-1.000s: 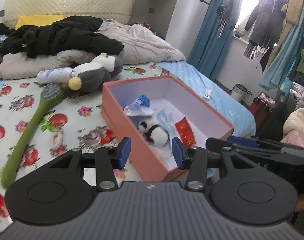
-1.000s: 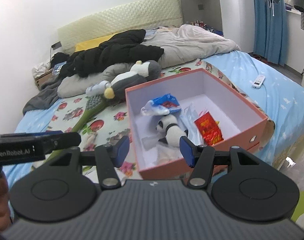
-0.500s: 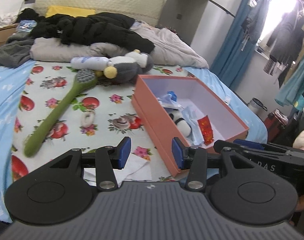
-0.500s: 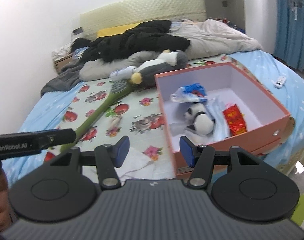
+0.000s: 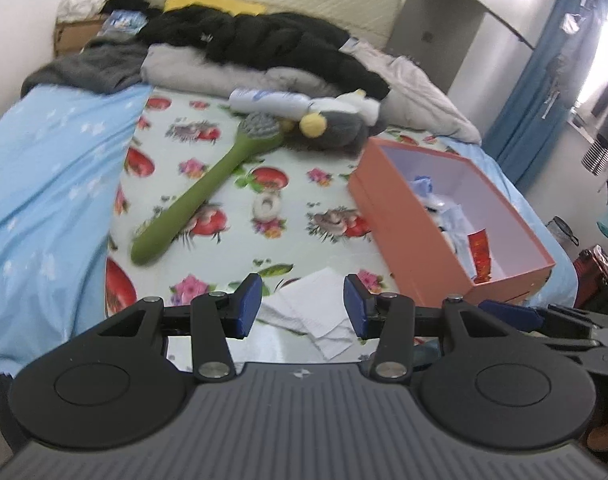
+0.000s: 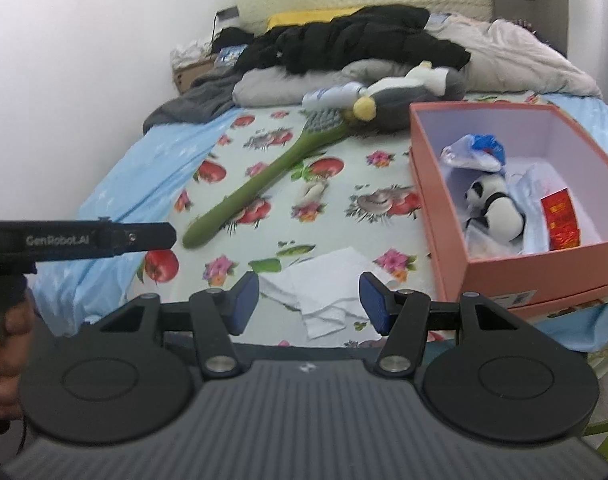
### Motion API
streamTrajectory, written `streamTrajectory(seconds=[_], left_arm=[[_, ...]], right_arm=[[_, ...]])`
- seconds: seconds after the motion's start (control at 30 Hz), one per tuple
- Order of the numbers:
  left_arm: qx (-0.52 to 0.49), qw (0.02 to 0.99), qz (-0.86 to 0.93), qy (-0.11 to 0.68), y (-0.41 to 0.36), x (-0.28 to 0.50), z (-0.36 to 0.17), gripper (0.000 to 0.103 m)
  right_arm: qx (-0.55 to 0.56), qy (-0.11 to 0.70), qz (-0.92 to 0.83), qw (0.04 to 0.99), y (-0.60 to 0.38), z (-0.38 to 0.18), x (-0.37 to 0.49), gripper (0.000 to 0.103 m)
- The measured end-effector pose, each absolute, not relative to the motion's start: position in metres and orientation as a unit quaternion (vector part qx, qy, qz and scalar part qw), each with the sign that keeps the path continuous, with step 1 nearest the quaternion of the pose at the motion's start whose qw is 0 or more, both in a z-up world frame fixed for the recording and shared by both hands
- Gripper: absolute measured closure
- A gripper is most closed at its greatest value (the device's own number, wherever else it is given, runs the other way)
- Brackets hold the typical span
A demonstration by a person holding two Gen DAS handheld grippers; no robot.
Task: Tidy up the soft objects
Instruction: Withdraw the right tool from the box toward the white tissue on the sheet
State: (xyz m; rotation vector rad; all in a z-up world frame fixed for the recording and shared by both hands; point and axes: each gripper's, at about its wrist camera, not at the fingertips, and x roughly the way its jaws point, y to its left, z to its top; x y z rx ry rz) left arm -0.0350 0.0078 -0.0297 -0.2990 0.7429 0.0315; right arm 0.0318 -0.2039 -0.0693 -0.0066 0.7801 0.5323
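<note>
Left tongs point(image 5: 302, 305) and right tongs point(image 6: 309, 307) both part-open, empty, above white cloth point(image 6: 324, 286) at lower centre of bed point(image 6: 264, 184). Orange box point(image 6: 500, 272) right, contents partly hidden. Far clothing pile point(image 5: 264, 36) blurred.

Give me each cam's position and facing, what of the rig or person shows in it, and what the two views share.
Left wrist: on the left gripper, angled down at the bed's near edge; own open fingers, right gripper at the right edge.
Right wrist: on the right gripper, same aim; own open fingers, left gripper and a hand at left.
Shared: white cloth, green brush, orange box.
</note>
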Motion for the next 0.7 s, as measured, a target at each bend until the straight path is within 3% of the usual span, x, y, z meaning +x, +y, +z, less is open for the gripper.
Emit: streamTrajectory(seconds=[0.4, 0.47, 0.5, 0.7], left_arm=[[-0.171, 0.901, 0.017, 0.398, 0.021, 0.023, -0.076, 0.052], [-0.173, 0.899, 0.018, 0.402, 0.026, 0.039, -0.082, 0.052], [-0.173, 0.898, 0.019, 0.404, 0.029, 0.047, -0.085, 0.052], [-0.171, 0.889, 0.018, 0.423, 0.041, 0.099, -0.114, 0.052]], right_arm=[[-0.028, 0.429, 0.263, 0.864, -0.175, -0.111, 0.079, 0.044], [-0.033, 0.436, 0.266, 0.859, -0.169, -0.119, 0.089, 0.022], [-0.037, 0.437, 0.266, 0.858, -0.166, -0.123, 0.094, 0.018], [-0.057, 0.462, 0.263, 0.845, -0.146, -0.159, 0.127, 0.019]])
